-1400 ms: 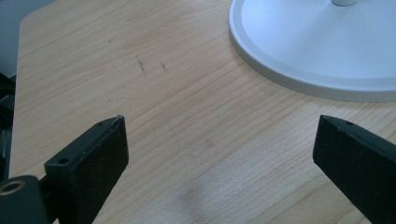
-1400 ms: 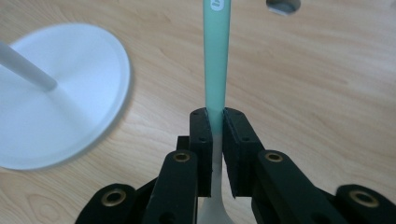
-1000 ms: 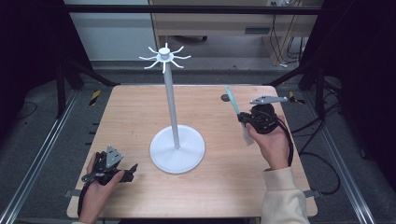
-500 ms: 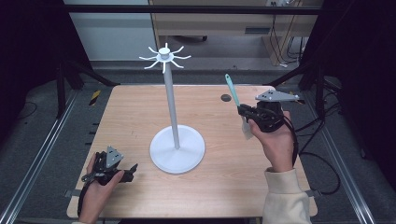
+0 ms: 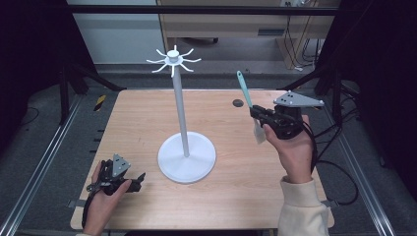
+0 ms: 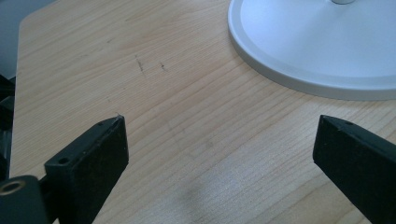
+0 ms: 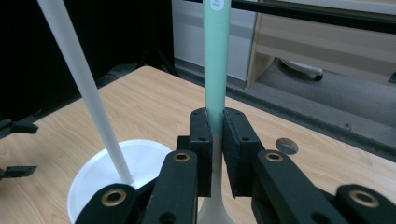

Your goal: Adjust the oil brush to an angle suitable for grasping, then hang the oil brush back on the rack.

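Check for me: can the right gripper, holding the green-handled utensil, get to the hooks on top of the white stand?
Probably yes. The right gripper is shut on the green-handled utensil, lifted off the table; nothing stands between it and the hooks. The left gripper rests low, near the stand's base.

The counter was evenly lit from overhead; surroundings stayed dark. The left tool's view looked slightly soft.

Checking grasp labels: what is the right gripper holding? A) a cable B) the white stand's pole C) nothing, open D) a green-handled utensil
D: in the right gripper view the right gripper is clamped on the green-handled utensil, with the pole off to one side.
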`<state>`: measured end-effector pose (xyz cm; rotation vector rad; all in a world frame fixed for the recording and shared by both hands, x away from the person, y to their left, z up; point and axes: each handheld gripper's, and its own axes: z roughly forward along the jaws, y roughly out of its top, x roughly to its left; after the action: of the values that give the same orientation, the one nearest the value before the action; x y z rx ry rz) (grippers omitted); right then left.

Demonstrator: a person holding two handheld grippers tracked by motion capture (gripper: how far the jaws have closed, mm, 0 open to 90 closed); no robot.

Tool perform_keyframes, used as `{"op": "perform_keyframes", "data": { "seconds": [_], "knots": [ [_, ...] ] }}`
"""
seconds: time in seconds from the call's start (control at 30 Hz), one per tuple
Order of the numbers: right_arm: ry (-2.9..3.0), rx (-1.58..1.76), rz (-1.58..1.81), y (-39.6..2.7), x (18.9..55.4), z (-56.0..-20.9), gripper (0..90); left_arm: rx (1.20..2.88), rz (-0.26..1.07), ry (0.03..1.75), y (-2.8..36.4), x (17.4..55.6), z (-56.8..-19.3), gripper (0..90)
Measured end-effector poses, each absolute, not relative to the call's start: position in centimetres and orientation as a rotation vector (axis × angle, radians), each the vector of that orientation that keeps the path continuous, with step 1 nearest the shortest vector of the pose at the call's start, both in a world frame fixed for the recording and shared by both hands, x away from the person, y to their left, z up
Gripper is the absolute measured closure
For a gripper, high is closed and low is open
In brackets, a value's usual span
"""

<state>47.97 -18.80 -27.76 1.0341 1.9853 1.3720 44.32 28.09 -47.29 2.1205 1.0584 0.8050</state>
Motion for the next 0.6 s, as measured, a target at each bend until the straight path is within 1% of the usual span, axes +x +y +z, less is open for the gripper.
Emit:
{"op": "perform_keyframes", "data": {
  "seconds": [0.33,0.6],
  "knots": [
    [1.971,0.993,1.433,-18.6,47.3,-27.0,82.6,2.123,0.806,1.059,28.1,44.3,-47.3,3.1],
    [1.985,0.939,1.462,-17.4,46.8,-26.5,82.6,2.121,0.809,1.061,28.2,44.4,-47.3,3.1]
  ]
}}
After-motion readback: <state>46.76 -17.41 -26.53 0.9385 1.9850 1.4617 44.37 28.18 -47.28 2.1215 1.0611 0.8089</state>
